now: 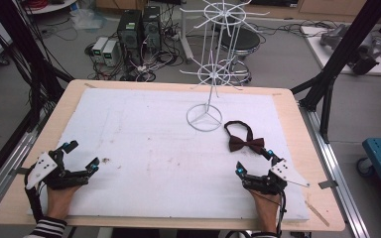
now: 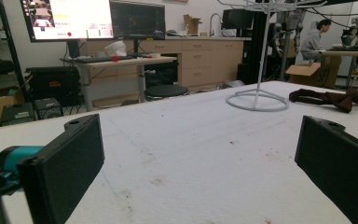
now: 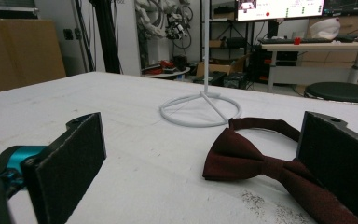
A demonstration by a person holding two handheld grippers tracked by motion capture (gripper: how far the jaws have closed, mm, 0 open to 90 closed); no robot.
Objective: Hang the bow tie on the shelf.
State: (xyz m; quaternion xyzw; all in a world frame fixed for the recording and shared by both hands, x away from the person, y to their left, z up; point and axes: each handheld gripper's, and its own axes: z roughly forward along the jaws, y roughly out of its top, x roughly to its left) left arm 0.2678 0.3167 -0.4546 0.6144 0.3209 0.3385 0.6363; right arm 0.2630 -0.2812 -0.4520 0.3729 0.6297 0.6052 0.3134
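A dark red bow tie [image 1: 244,140] lies flat on the white foam pad [image 1: 154,148], just right of the white wire rack [image 1: 211,64]. My right gripper [image 1: 254,160] rests low on the pad close in front of the tie, jaws wide open; in the right gripper view the bow tie [image 3: 256,163] lies between them toward the right jaw, touched by neither pad. My left gripper [image 1: 83,155] sits near the pad's left front, open with nothing between its jaws. From the left gripper view the rack's ring base [image 2: 257,100] and the bow tie [image 2: 328,98] lie far ahead.
The rack's ring base [image 1: 204,118] stands at the pad's far middle, its hook arms spreading above. The wooden table [image 1: 297,124] edges the pad. Beyond are computer towers [image 1: 139,29], a stool [image 1: 240,42] and black frame posts [image 1: 342,54].
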